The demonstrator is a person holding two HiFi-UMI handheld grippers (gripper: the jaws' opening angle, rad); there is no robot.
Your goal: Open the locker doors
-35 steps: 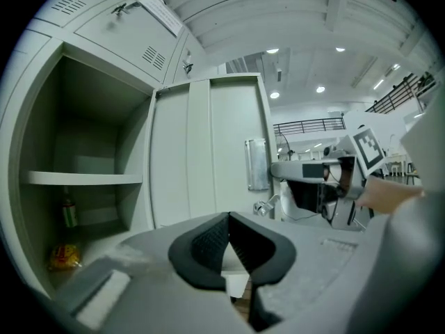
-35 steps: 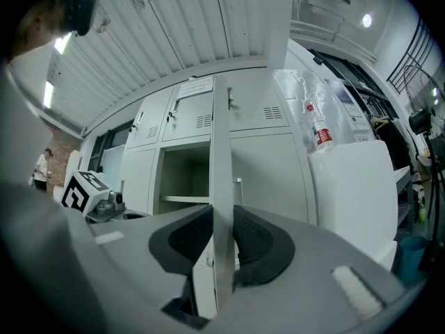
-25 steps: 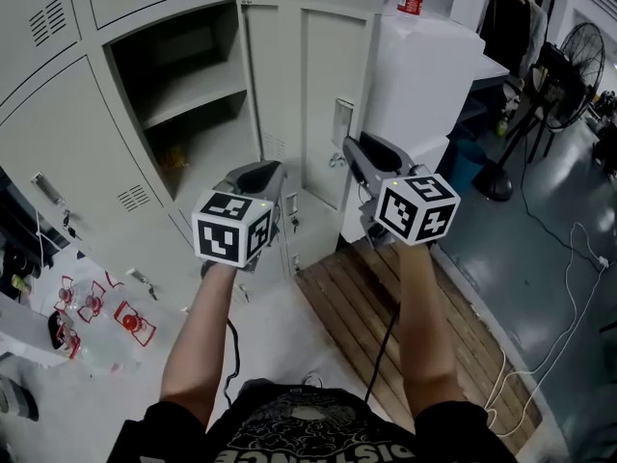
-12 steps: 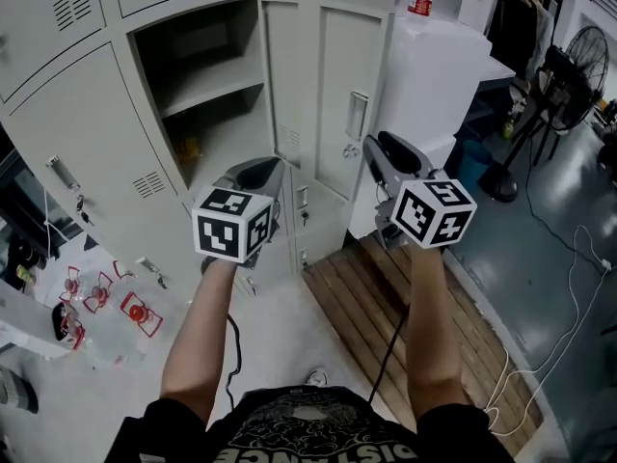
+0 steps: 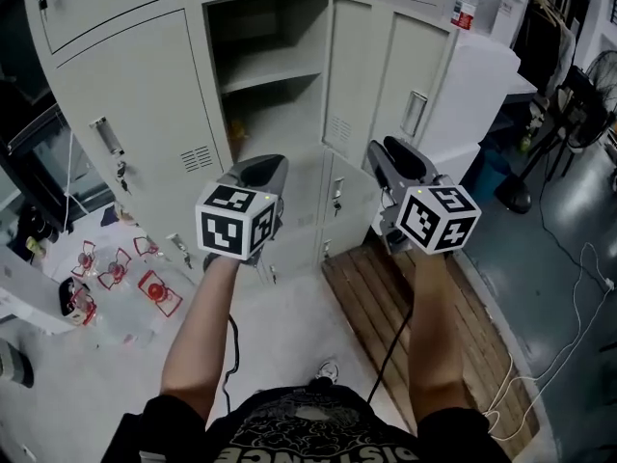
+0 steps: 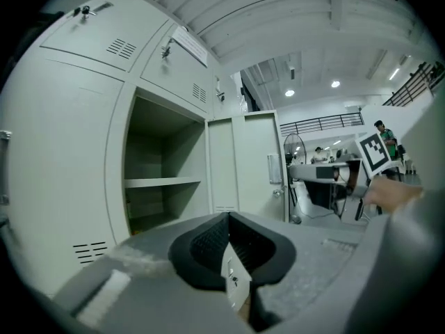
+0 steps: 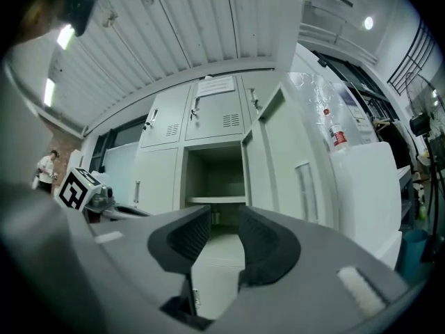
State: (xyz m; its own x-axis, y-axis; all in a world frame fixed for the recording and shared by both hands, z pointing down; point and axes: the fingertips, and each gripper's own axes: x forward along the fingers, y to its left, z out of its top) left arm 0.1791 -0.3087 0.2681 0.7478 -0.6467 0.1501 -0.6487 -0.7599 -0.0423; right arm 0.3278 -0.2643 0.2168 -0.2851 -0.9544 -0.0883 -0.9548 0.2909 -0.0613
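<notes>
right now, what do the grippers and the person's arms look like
The left gripper and right gripper are both grey moulded shells with black ribbed pads. Each carries a white cube printed with black square markers. A black cable trails below each forearm. The person wears a black short-sleeved T-shirt with pale print.

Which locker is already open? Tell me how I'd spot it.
Find the wall of pale grey lockers. The open locker is the tall one in the middle row. Its door stands swung out to the right and a shelf shows inside, while the left neighbour is shut.
</notes>
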